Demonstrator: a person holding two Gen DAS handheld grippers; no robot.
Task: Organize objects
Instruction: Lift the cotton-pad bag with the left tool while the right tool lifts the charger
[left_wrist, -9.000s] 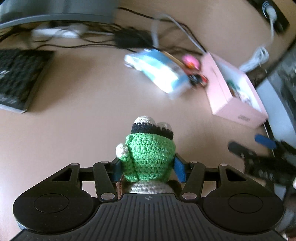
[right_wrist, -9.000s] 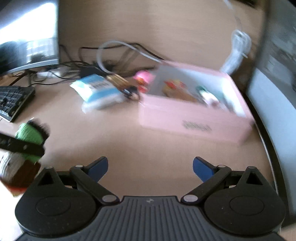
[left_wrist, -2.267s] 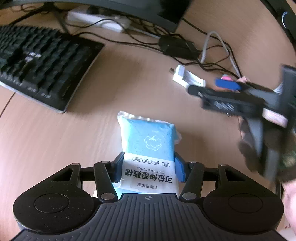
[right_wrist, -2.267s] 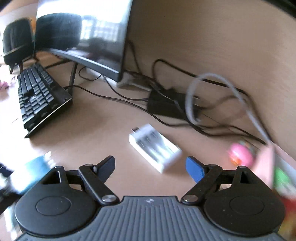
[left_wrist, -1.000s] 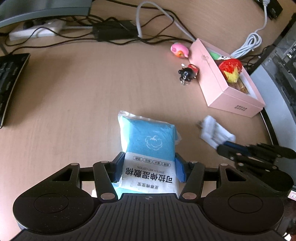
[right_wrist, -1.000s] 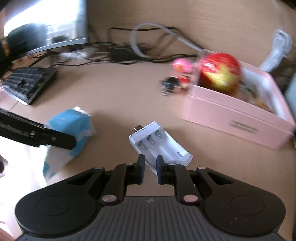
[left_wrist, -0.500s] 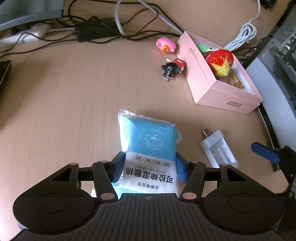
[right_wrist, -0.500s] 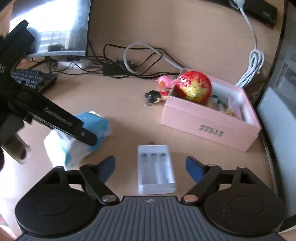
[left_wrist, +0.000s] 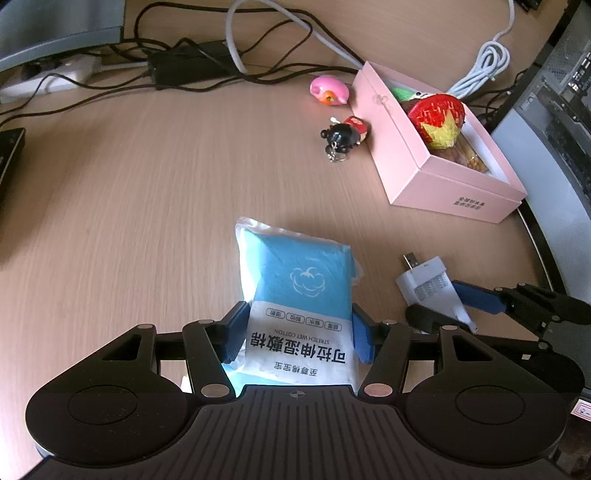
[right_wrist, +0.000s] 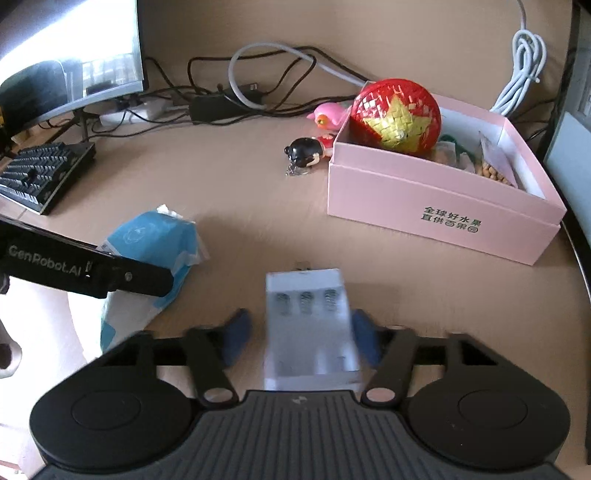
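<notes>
The right gripper (right_wrist: 301, 341) has just been closing around the charger (right_wrist: 308, 325), whose long axis points ahead toward the pink box (right_wrist: 439, 199).

The left gripper (left_wrist: 297, 332) pinches the wipes pack (left_wrist: 299, 291).

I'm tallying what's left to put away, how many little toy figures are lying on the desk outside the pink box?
2. The pink bird figure lies by the pink box's far corner; the black-haired doll keychain lies just nearer, beside the same box wall. Others may hide behind the box.
</notes>
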